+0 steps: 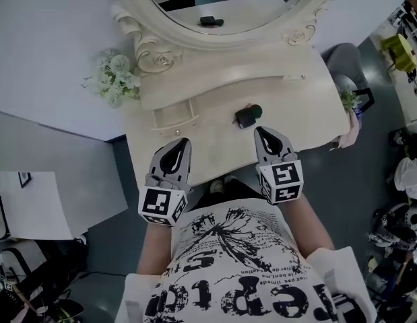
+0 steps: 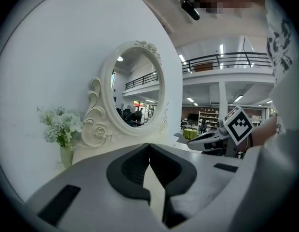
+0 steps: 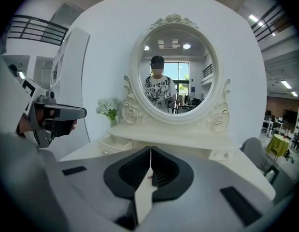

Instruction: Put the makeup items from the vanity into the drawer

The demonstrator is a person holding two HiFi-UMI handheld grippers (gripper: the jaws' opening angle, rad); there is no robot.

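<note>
The left claw (image 1: pixel 183 142) and right claw (image 1: pixel 261 131) hover closed tight on nothing over the bench (image 1: pixel 216 150) front edge, apparently poised to start: the dark makeup items (image 1: pixel 248 115) sit just beyond the right one, the pulled-out drawer (image 1: pixel 173 117) beyond the left.

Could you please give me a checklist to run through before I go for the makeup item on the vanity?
1. Makeup item lies in the open on the vanity top: ok.
2. Drawer pulled out: ok.
3. Right hand-held gripper empty: ok.
4. Right jaws apart for a grasp: not ok, they are shut.
5. Left hand-held gripper empty and short of the drawer: ok.
6. Room inside the drawer: cannot tell.
</note>
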